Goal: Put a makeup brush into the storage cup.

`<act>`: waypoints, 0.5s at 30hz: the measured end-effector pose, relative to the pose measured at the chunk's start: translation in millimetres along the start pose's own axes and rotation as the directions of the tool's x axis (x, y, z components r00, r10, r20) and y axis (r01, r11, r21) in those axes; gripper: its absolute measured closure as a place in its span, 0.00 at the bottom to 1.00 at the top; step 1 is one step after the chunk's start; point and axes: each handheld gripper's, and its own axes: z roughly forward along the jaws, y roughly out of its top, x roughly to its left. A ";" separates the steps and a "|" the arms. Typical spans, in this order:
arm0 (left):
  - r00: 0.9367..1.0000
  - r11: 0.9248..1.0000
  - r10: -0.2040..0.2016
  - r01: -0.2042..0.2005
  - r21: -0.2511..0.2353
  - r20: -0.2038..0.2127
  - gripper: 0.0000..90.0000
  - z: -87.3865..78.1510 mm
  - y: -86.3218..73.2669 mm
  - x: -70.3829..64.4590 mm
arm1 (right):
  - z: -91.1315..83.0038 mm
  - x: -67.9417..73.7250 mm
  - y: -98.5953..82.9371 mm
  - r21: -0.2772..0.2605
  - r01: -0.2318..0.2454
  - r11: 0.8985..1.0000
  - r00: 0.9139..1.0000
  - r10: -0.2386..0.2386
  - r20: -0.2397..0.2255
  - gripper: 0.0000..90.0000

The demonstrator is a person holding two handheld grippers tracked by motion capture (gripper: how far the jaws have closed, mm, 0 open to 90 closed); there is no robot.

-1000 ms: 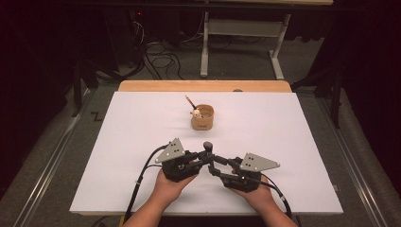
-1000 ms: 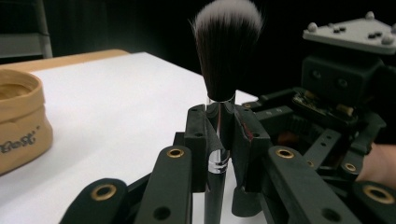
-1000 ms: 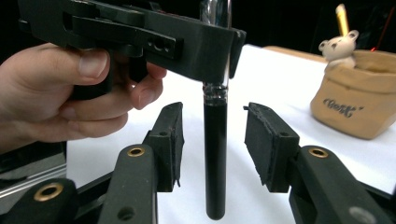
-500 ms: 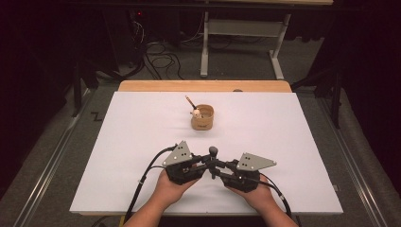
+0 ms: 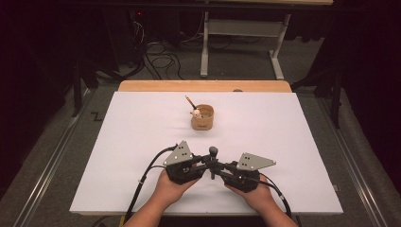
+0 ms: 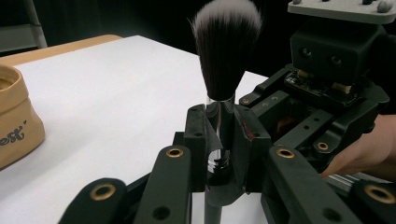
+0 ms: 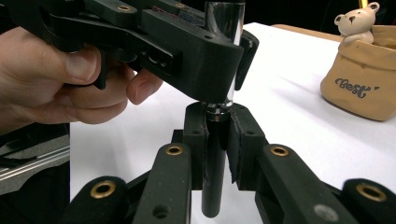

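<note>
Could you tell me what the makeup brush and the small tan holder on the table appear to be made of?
The makeup brush has soft, probably synthetic bristles, dark with pale tips; below them a mirror-bright ferrule, likely polished metal, then a matte black handle, plastic or painted wood. The tan holder has soft sack-like folds with a printed word, yet looks smooth, so perhaps moulded resin or ceramic.

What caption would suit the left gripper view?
Both grippers clamp an upright makeup brush, left gripper on its silver ferrule.
</note>
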 end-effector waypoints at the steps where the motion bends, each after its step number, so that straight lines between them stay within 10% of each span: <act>1: 1.000 1.000 -0.004 0.004 -0.004 -0.002 0.83 0.2 0.3 0.5 | 0.0 0.0 -0.1 0.002 -0.004 1.000 1.000 0.004 0.002 0.89; 15: 0.994 0.997 -0.008 0.000 -0.072 -0.106 0.34 -9.9 11.9 19.2 | -10.0 -9.2 0.9 -0.022 -0.008 1.000 0.998 0.010 0.060 0.89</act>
